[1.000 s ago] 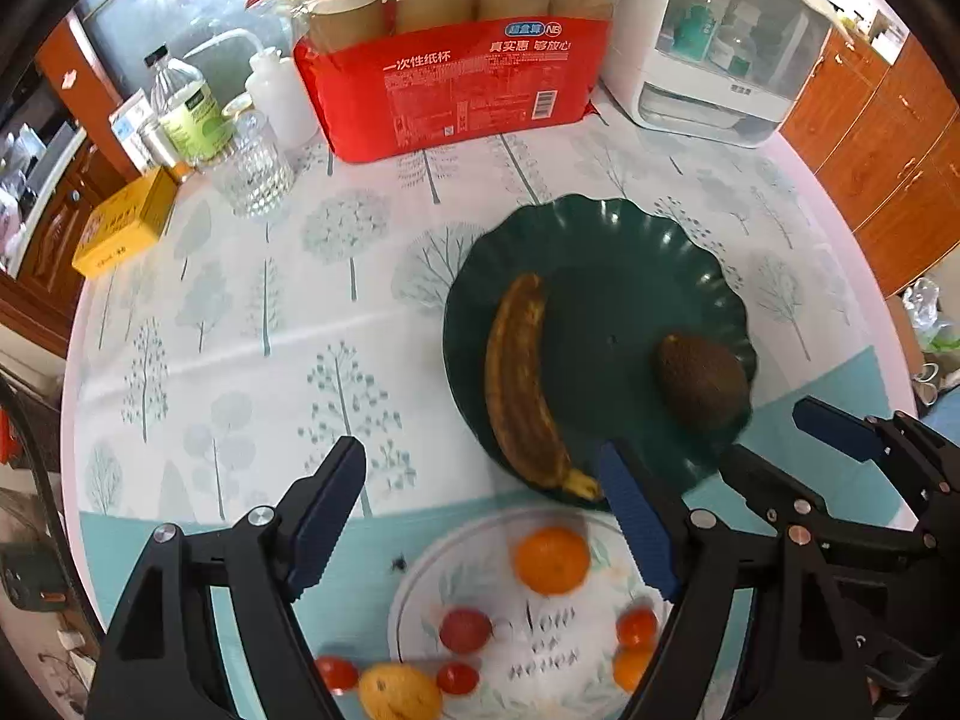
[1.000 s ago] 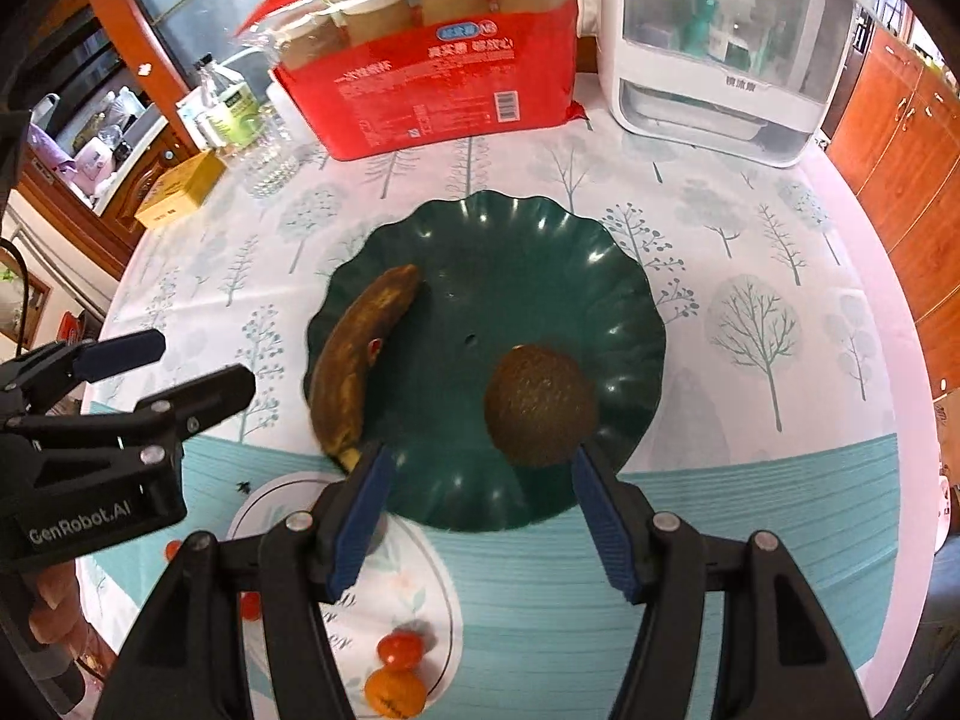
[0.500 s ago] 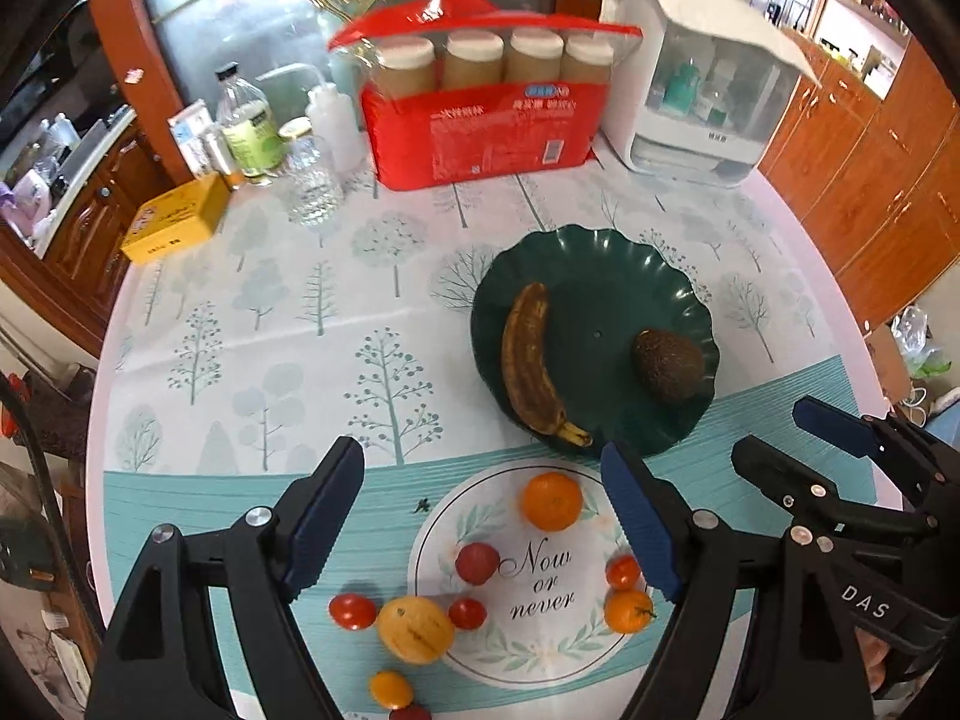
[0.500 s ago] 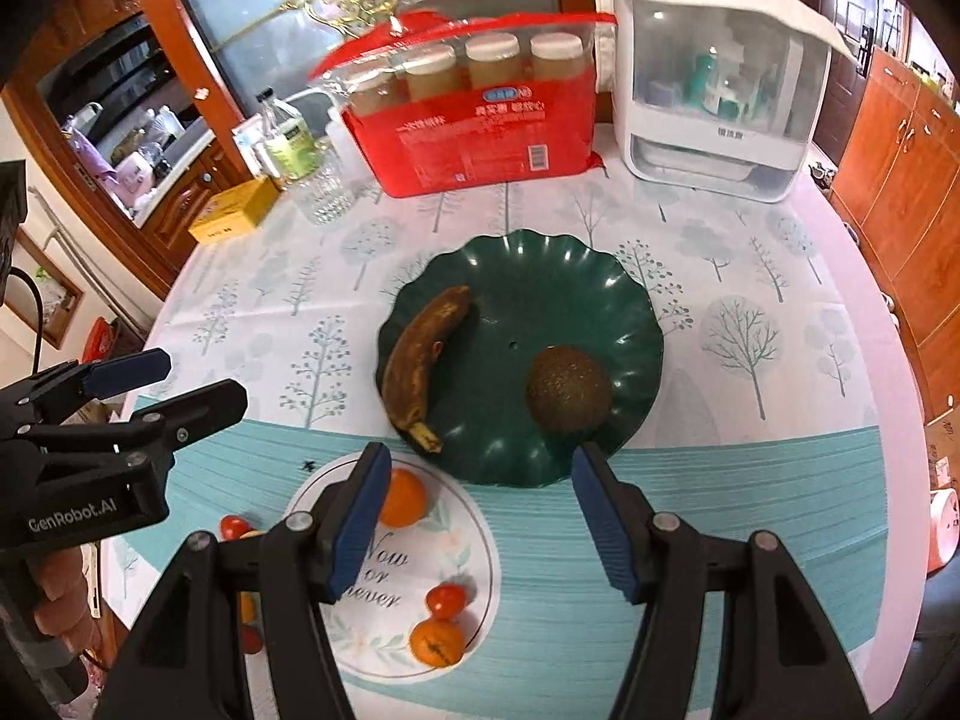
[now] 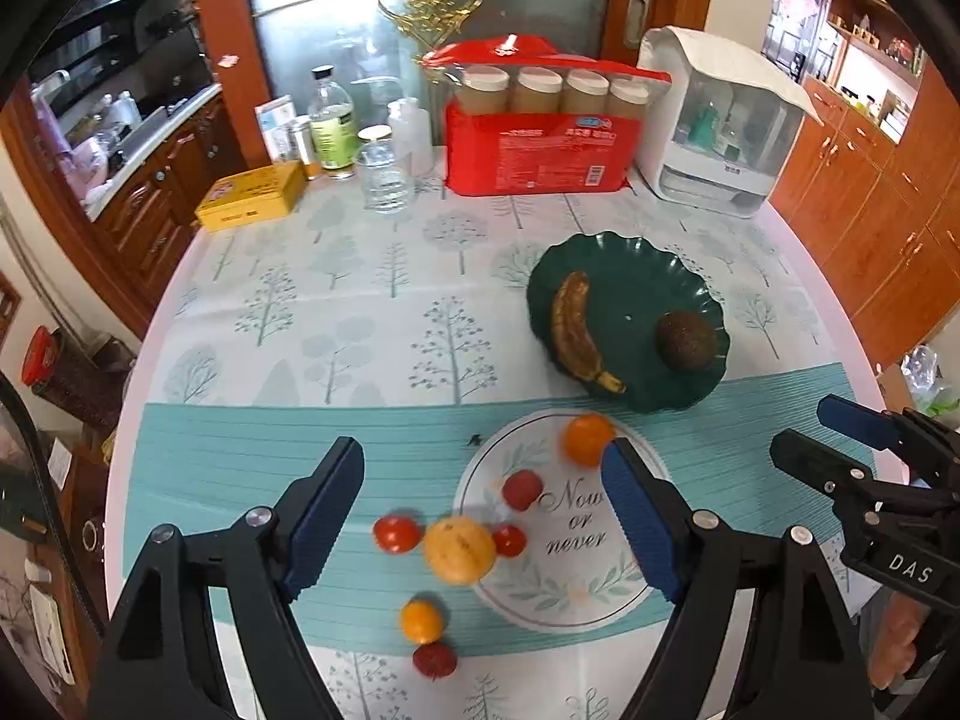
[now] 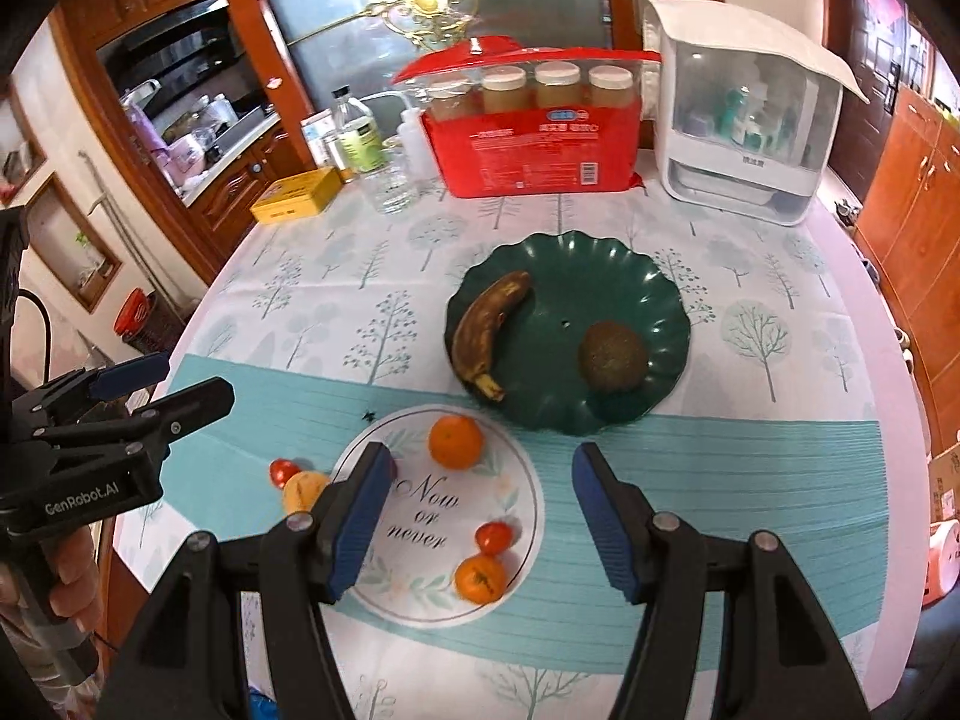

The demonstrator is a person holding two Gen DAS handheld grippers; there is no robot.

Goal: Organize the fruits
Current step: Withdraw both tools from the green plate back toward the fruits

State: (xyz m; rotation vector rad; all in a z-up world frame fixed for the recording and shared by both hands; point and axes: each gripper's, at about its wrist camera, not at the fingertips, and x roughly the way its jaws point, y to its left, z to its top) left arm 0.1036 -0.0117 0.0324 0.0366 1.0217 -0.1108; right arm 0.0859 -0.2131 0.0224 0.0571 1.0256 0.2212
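Note:
A dark green plate holds a brown-spotted banana and a brown kiwi. Nearer me, loose fruit lies on the tablecloth: an orange, a yellow-orange fruit, small red fruits and small oranges. My left gripper is open and empty above the loose fruit. My right gripper is open and empty, also above it.
At the table's back stand a red pack of cups, a white appliance, a glass jar, bottles and a yellow box. Wooden cabinets are on the right.
Both grippers have pulled back and up from the green plate. More of the table and the loose fruit shows. Both stay open and empty.

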